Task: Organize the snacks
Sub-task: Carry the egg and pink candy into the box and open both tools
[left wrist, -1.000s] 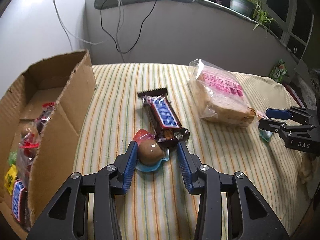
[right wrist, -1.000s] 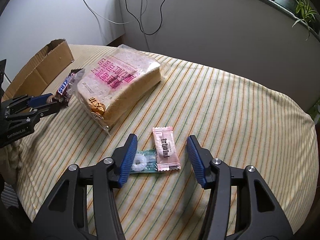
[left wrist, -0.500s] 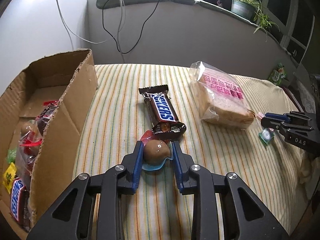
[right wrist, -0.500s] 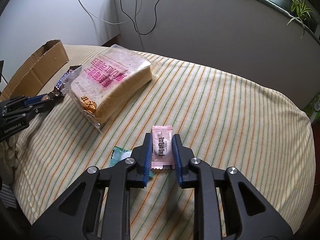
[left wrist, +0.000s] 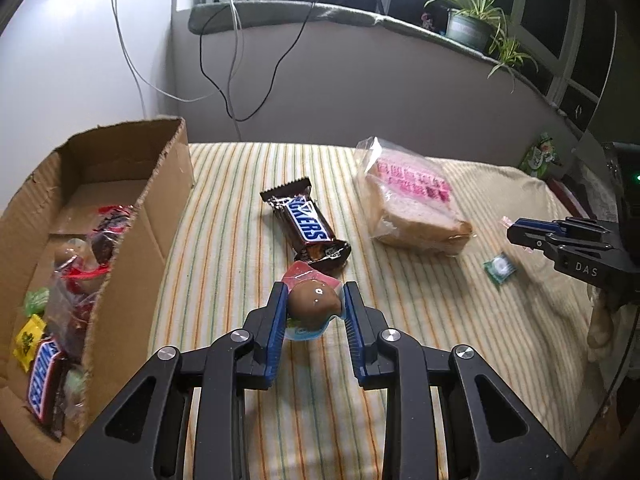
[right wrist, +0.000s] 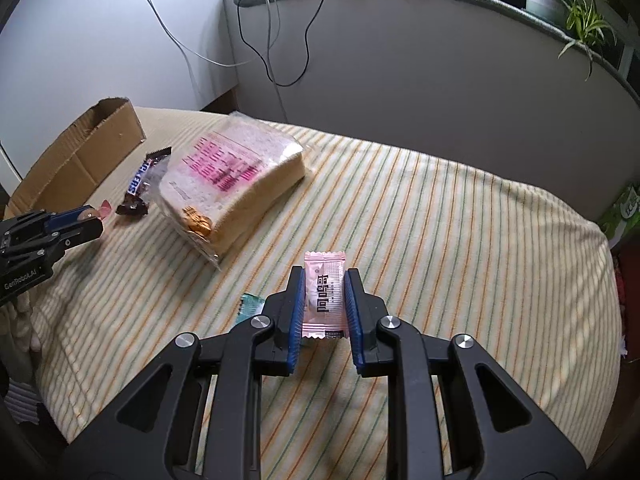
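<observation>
My left gripper [left wrist: 313, 298] is shut on a brown chocolate egg [left wrist: 313, 305] in clear wrapping and holds it just above the striped cloth. A Snickers bar [left wrist: 307, 229] lies just beyond it. The cardboard box [left wrist: 132, 220] with several snacks stands at the left. My right gripper [right wrist: 323, 280] is shut on a pink candy packet [right wrist: 323, 294], lifted off the cloth. A green candy [right wrist: 249, 306] lies beside its left finger, and also shows in the left wrist view [left wrist: 500, 266]. A bagged bread loaf [right wrist: 232, 178] lies left of centre.
The table [right wrist: 460, 240] has a striped cloth and ends at a rounded edge on the right. A grey wall with hanging cables [left wrist: 228, 80] and a potted plant [left wrist: 472, 26] stands behind. A green package [left wrist: 540, 156] lies off the far right edge.
Both grippers closed: the left on the chocolate egg, the right on the pink candy packet. Both have since lifted their items slightly off the cloth.
</observation>
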`<state>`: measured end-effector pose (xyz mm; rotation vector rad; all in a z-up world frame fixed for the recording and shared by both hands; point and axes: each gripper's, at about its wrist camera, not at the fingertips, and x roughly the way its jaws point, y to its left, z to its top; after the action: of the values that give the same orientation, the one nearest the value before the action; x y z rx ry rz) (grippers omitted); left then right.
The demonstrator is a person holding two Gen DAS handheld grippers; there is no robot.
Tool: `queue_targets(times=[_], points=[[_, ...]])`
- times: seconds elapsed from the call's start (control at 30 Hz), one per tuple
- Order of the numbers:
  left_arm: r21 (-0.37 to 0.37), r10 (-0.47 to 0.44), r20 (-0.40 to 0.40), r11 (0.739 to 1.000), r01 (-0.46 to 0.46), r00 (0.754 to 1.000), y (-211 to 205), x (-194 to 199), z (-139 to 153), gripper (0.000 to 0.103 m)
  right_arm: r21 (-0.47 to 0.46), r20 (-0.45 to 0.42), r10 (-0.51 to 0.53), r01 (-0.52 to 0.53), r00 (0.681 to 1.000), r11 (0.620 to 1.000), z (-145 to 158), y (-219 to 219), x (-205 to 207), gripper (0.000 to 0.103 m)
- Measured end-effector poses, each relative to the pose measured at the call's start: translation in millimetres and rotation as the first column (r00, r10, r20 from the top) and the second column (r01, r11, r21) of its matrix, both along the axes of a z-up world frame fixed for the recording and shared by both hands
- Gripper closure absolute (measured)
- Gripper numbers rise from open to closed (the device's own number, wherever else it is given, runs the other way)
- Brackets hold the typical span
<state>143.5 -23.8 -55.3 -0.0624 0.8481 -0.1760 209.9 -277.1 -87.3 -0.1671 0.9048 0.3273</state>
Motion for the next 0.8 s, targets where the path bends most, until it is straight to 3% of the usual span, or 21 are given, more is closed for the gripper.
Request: queue_targets(times=[0.37, 0.8], points=[[-0.025, 0.032, 0.072, 0.999, -0.03, 0.997, 19, -18, 28, 0.077, 0.011, 0.06, 0.028, -0.029, 0.998, 1.0, 29, 23, -16, 0.083], [-0.05, 0.131, 0.129, 0.991, -0.126, 0.983, 73, -40, 50, 0.077, 0.016, 0.115, 0.128, -0.131, 0.985, 0.991, 56, 93, -18, 0.083]])
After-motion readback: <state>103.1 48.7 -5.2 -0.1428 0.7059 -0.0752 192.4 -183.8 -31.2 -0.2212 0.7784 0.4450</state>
